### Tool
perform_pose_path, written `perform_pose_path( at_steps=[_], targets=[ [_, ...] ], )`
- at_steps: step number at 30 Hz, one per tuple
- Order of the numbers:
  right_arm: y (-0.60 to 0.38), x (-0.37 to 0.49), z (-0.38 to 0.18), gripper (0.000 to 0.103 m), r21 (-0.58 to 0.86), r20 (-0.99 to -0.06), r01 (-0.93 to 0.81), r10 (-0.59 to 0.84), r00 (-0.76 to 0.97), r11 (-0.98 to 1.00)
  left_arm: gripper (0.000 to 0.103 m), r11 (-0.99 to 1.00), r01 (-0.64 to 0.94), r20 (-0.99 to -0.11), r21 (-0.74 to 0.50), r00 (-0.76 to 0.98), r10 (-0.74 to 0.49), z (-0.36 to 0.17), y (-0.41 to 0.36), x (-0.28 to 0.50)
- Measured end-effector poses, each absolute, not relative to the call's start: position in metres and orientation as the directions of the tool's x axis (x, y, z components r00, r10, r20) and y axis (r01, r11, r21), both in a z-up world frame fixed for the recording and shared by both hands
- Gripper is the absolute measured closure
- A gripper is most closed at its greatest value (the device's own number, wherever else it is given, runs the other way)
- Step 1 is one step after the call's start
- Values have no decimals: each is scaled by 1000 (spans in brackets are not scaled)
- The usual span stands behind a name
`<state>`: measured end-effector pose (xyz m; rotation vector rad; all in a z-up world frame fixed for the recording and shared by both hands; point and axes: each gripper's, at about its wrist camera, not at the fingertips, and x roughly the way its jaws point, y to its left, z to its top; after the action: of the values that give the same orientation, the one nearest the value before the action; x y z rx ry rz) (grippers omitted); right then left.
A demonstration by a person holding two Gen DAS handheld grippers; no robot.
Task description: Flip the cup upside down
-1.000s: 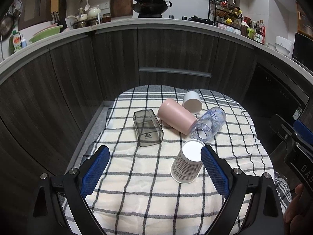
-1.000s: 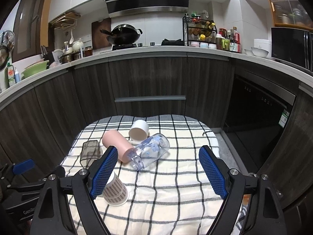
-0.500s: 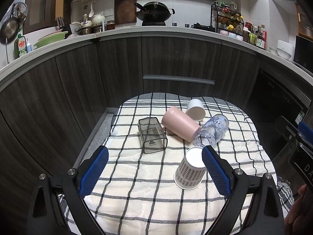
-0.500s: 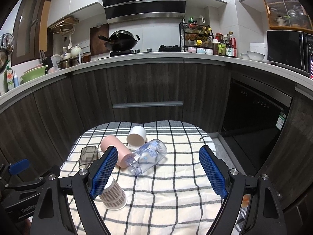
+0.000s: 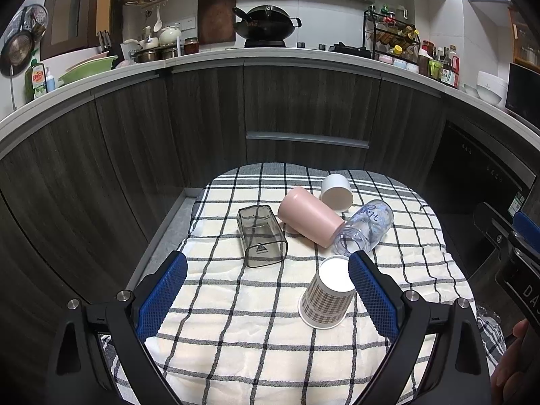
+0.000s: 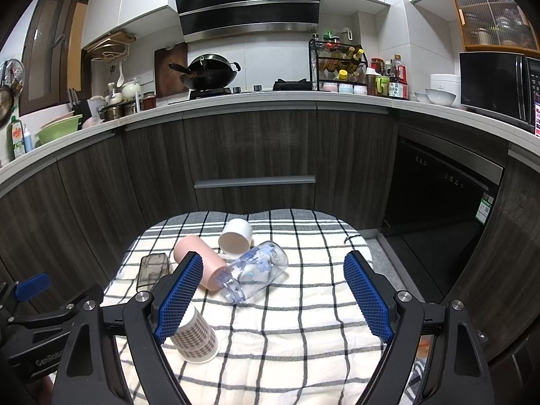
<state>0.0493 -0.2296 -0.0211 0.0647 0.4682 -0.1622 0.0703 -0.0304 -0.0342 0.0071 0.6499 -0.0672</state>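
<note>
A plaid paper cup point(image 5: 325, 298) stands upside down on the checked cloth point(image 5: 236, 303), just inside my left gripper's right finger; it also shows in the right wrist view point(image 6: 195, 337). Behind it lie a pink cup point(image 5: 308, 216), a clear bottle point(image 5: 366, 227), a white cup point(image 5: 336, 191) and a smoky square cup point(image 5: 261, 236), all on their sides. My left gripper point(image 5: 266, 290) is open and empty above the cloth's near part. My right gripper point(image 6: 270, 290) is open and empty, held back over the cloth's right side.
Dark wood cabinets point(image 5: 303, 111) curve closely around the cloth-covered table. A dishwasher front point(image 6: 438, 209) stands to the right. The counter above carries a wok point(image 5: 265, 25), a spice rack point(image 5: 393, 38) and dishes.
Both grippers have drawn back and risen a little, so the cups appear lower and farther. The plaid cup stays upside down in place. Both grippers remain open.
</note>
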Motion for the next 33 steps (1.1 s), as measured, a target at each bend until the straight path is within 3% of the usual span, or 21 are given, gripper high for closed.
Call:
perform_pose_path(
  at_steps=[33],
  targets=[
    [-231,48,-19,17,30,-453,177,-144,880,984,5,997,69,-573,-24,816,-70,-19,-33,65]
  ],
)
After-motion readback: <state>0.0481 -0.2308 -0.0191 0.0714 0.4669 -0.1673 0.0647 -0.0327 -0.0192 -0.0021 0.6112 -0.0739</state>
